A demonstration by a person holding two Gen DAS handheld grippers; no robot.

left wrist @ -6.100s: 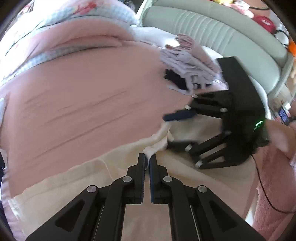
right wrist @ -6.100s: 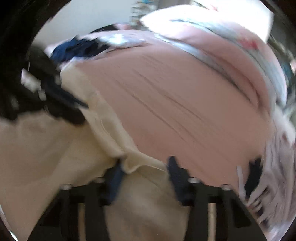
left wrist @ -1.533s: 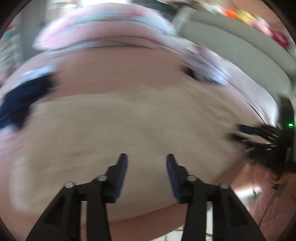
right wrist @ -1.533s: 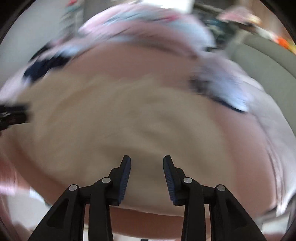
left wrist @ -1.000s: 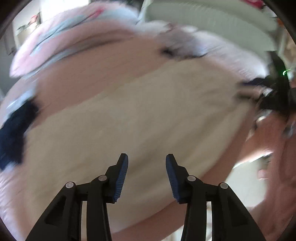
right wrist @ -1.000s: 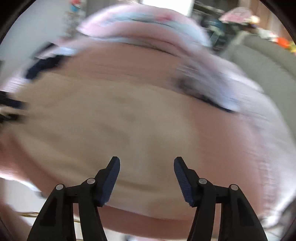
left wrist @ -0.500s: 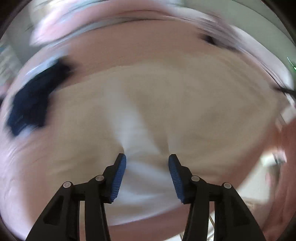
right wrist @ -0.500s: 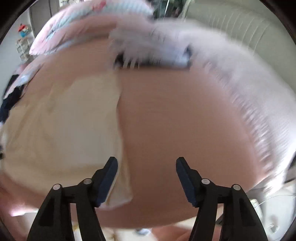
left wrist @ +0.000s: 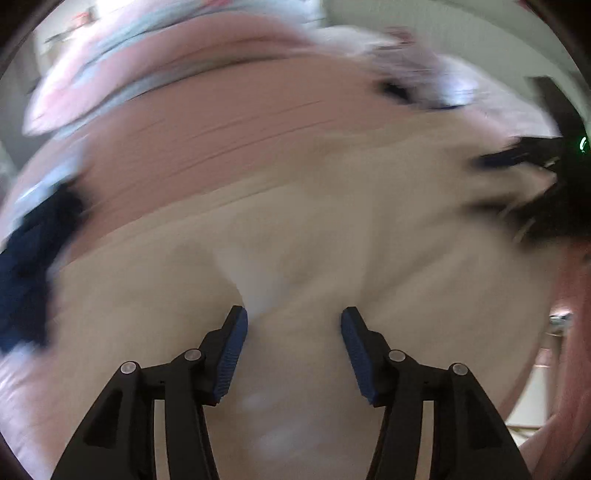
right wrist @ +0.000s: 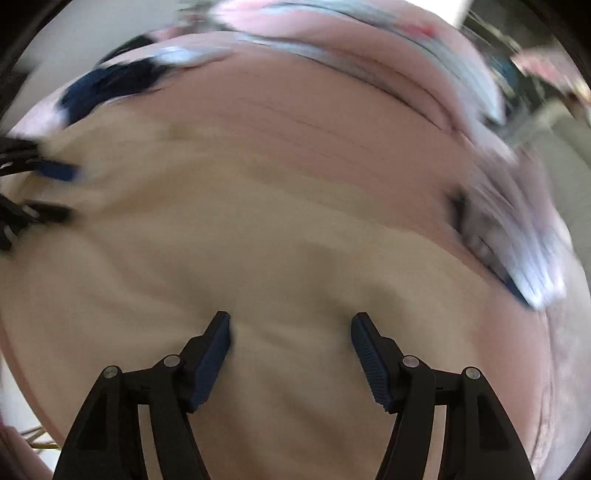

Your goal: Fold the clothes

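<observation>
A cream garment point(left wrist: 332, 229) lies spread on the pink bed sheet point(left wrist: 229, 122), blurred by motion. My left gripper point(left wrist: 291, 317) hovers over its near part. Its jaws are opening, and a pale ridge of the cloth rises just ahead of the left fingertip point(left wrist: 236, 325), with no pad pressing on it. My right gripper point(right wrist: 290, 321) stands open above the same cream garment point(right wrist: 277, 229), nothing pinched between its pads. Each gripper shows in the other's view: the right gripper point(left wrist: 517, 177) at the garment's right edge, the left gripper point(right wrist: 40, 188) at its left edge.
A dark navy garment point(left wrist: 29, 266) lies at the bed's left, also in the right wrist view as navy cloth point(right wrist: 110, 85). A pile of lilac clothes point(right wrist: 517, 240) sits at the right. Pink and blue bedding point(left wrist: 155, 55) lies behind, a grey sofa point(left wrist: 461, 33) beyond.
The left gripper, earlier shut on a corner of the cream garment, now stands open and wider. The right view has swung from bare pink sheet back over the garment.
</observation>
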